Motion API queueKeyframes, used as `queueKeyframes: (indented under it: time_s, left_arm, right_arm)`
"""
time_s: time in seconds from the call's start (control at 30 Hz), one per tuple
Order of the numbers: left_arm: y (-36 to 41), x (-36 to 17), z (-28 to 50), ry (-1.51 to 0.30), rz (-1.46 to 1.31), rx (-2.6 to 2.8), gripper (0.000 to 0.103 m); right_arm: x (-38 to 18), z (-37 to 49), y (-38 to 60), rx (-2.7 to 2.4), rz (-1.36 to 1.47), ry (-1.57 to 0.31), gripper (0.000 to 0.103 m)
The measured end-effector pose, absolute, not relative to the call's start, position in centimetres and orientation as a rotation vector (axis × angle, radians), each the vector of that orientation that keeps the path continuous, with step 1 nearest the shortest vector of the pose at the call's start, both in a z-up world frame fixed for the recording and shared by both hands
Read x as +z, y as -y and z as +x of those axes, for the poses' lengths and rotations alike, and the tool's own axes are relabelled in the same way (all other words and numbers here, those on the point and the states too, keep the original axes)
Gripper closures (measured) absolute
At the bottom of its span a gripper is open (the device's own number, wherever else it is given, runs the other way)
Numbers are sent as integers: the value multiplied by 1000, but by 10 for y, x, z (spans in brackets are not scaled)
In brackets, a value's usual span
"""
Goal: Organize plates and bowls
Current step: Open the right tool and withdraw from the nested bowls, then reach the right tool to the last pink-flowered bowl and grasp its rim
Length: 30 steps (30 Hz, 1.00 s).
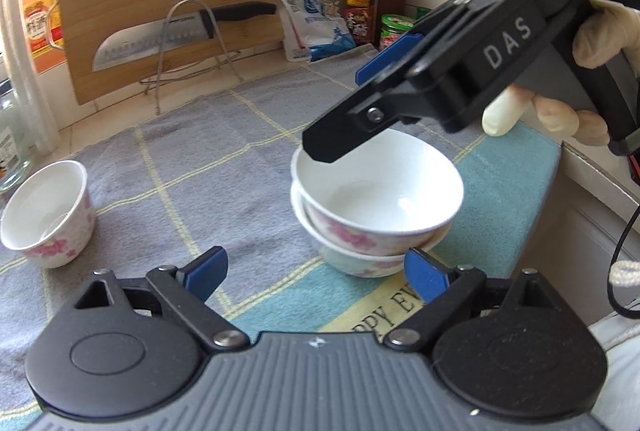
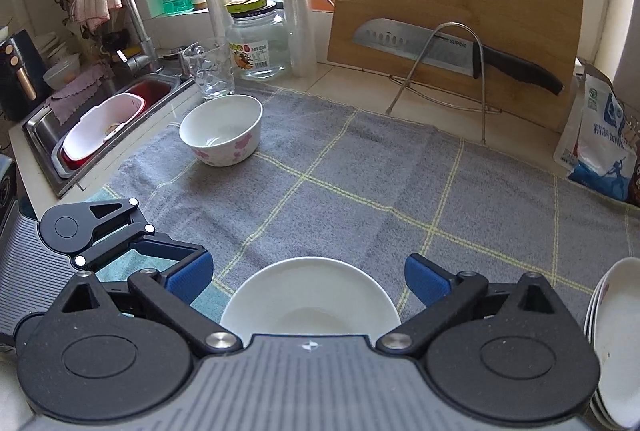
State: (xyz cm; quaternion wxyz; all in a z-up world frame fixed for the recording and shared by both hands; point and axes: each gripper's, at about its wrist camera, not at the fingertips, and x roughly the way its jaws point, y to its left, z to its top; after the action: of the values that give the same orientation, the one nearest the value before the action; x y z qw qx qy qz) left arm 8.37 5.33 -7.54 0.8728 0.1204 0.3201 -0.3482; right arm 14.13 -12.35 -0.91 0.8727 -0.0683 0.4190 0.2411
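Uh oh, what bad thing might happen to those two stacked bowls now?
The top bowl sits tilted in the lower bowl, so it might slide or tip. The right hand-held gripper is open with a finger over the rim; lifting carelessly could knock the stack. The stack also stands near the counter edge, where it could fall.

Right gripper (image 1: 340, 119) hangs spread over two stacked floral bowls (image 1: 376, 207); left gripper (image 1: 316, 277) gapes nearby, third floral bowl (image 1: 48, 215) apart
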Motion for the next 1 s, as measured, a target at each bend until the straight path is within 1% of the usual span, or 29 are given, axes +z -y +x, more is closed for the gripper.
queueKeyframes:
  time_s: [0.23, 0.47, 0.7, 1.0]
  left_arm:
    - [-83, -77, 100, -660, 232, -605, 8]
    - [-120, -88, 138, -625, 226, -383, 8]
    - [-147, -96, 165, -611, 199, -266, 8]
    - [-161, -106, 186, -624, 159, -225, 8]
  right_arm:
    - [-5, 157, 95, 568, -221, -861, 0]
    - [-5, 182, 51, 633, -344, -824, 0]
    - [-9, 216, 14, 699, -378, -818, 0]
    - [-20, 250, -12, 738, -359, -845, 0]
